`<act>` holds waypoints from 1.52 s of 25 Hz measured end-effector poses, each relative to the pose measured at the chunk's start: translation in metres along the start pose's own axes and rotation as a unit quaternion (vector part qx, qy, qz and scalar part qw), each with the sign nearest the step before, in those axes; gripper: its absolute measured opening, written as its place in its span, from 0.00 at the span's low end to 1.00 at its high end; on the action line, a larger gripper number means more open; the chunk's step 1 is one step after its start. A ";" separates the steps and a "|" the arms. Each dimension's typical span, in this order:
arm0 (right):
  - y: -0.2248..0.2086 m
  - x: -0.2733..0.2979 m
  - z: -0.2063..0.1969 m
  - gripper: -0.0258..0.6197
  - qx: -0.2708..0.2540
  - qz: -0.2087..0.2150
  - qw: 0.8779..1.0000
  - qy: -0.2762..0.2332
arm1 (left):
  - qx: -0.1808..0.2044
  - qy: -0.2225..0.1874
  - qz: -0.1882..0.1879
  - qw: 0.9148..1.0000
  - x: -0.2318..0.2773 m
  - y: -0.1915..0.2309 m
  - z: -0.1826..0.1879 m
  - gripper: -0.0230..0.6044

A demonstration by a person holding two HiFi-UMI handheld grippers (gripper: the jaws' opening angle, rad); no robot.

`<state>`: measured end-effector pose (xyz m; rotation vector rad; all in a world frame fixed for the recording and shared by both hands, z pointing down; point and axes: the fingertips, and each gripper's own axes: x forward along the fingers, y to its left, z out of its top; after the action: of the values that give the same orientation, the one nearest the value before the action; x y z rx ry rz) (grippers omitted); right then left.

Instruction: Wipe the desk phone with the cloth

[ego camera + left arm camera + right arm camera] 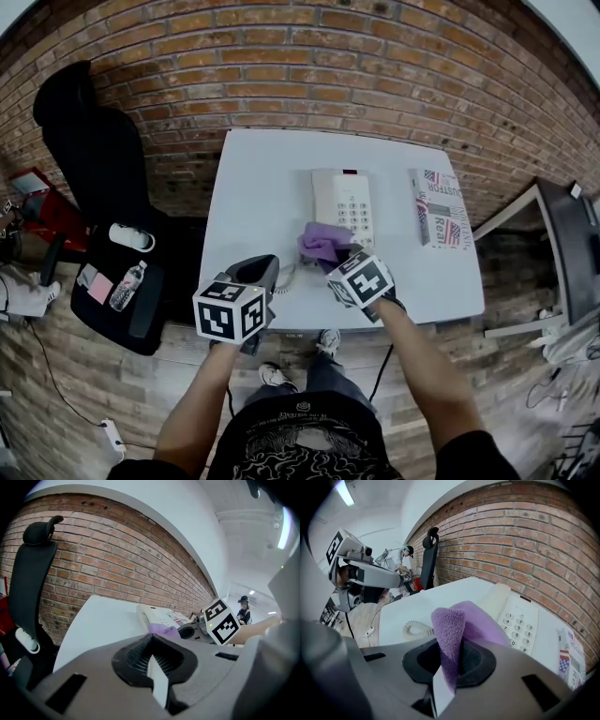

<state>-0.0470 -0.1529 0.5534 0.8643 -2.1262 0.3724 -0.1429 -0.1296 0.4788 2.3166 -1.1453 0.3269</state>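
My right gripper (339, 261) clamps its fingers on the fuzzy purple cloth (322, 242) at the cream plastic desk phone (343, 199). My left gripper (265, 270) has its fingers clenched on nothing. I'd sweep flat across the keys, pressing lightly.

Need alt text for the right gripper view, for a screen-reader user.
The right claw is shut on a fold of purple cloth, with a white desk phone just beyond it on a white table. The phone's coiled cord lies to the left, and a brick wall stands behind.
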 end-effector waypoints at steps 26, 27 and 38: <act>-0.069 -0.077 0.079 0.11 -0.034 -0.052 0.996 -0.068 | 0.022 -0.012 -0.008 1.000 0.019 -0.004 0.032 0.05; -0.074 -0.078 0.085 0.11 -0.039 -0.051 0.995 -0.071 | 0.021 -0.013 -0.005 1.000 0.022 -0.002 0.034 0.05; -0.141 -0.063 0.143 0.11 -0.067 -0.012 0.994 -0.087 | 0.001 -0.010 0.029 1.000 0.068 0.023 0.059 0.05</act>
<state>-0.0020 -0.3005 0.4100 0.8700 -2.2697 0.1436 -0.1206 -0.2191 0.4667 2.2961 -1.2248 0.3259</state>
